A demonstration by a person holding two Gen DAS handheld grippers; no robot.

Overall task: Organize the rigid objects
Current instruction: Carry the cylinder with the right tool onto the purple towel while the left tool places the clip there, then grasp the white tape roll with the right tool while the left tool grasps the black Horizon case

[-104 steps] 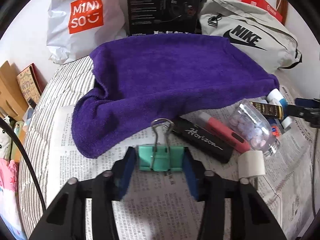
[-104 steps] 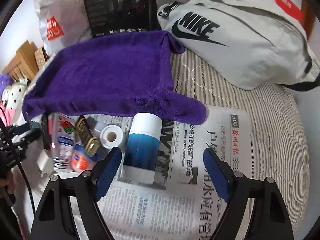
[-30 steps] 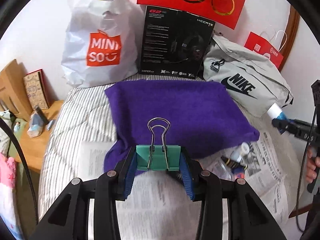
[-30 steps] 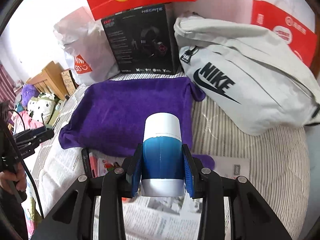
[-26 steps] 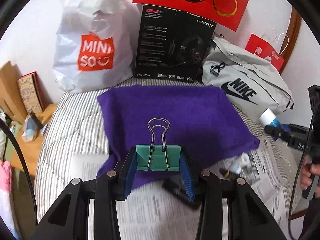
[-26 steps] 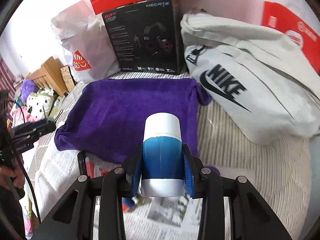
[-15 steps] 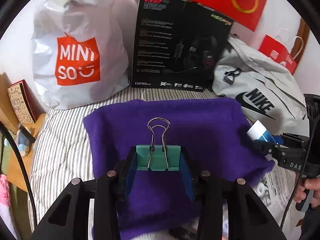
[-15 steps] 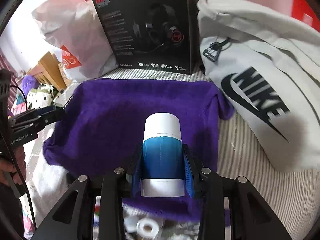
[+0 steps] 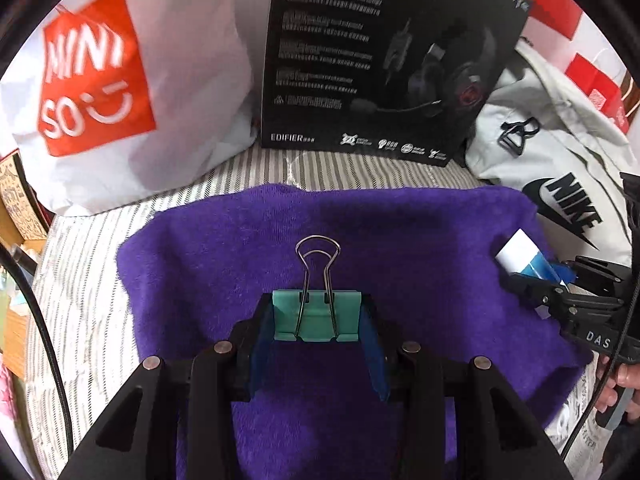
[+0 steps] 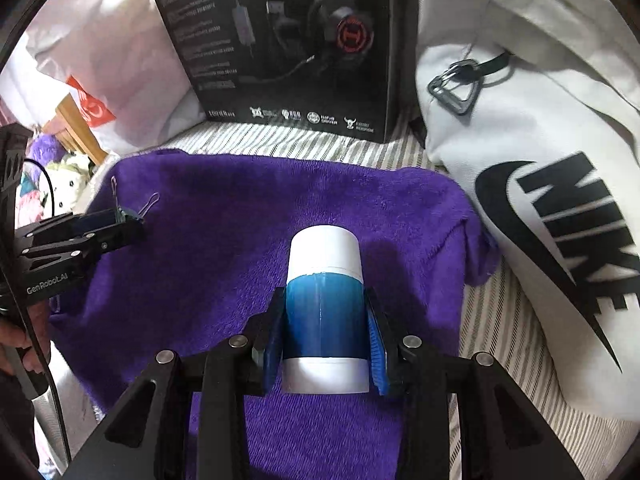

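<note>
Purple terry towel [image 9: 420,240] lies beneath both; left gripper [image 9: 318,320] clamps a teal metal binder clip [image 9: 317,316], right gripper [image 10: 325,328] clamps a blue-and-white plastic bottle [image 10: 325,304].

Black grippers [image 9: 318,354] — blue-padded fingers [image 9: 370,350].

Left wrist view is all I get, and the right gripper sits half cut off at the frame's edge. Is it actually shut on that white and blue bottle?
Observer: Yes. The right gripper is shut on the white-capped blue plastic bottle, its blue pads on the blue middle band, over the purple towel.
Operator: How does my clip look from that side?
Observer: The left gripper holds the green metal binder clip with its two wire handles splayed apart, over the towel's left part.
</note>
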